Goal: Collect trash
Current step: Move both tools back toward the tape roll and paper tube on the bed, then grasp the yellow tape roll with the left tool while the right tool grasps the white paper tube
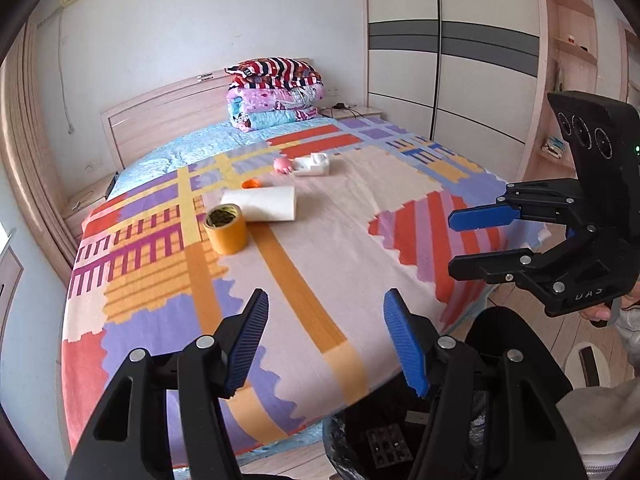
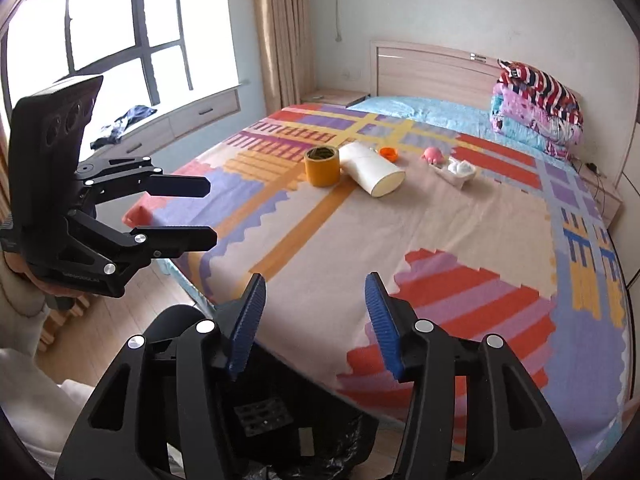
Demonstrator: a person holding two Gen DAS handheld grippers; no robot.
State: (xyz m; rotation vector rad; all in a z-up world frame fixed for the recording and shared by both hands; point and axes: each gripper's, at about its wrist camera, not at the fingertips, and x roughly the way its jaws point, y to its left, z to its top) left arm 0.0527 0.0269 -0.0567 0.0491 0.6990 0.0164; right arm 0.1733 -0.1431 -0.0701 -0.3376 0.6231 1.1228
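Note:
Both grippers hover open and empty at the foot of a bed (image 1: pixel 340 248) with a patchwork cover. The left gripper (image 1: pixel 324 338) also shows in the right wrist view (image 2: pixel 210 210). The right gripper (image 2: pixel 316 326) also shows in the left wrist view (image 1: pixel 450 242). Far up the bed lie a yellow tape roll (image 1: pixel 226 230) (image 2: pixel 322 166), a white paper roll (image 1: pixel 264 204) (image 2: pixel 372 172), a small orange piece (image 1: pixel 251 184) (image 2: pixel 389 154), a pink toy (image 1: pixel 283 164) (image 2: pixel 432 155) and a white box with crumpled tissue (image 1: pixel 314 164) (image 2: pixel 460 172). A black-lined trash bin (image 1: pixel 384 440) (image 2: pixel 272 412) stands below the grippers.
Folded quilts (image 1: pixel 276 92) (image 2: pixel 536 108) are stacked by the headboard. A wardrobe (image 1: pixel 448 40) stands to the right of the bed. A window with a low cabinet (image 2: pixel 192 116) lies left. Wooden floor (image 2: pixel 120 320) surrounds the bin.

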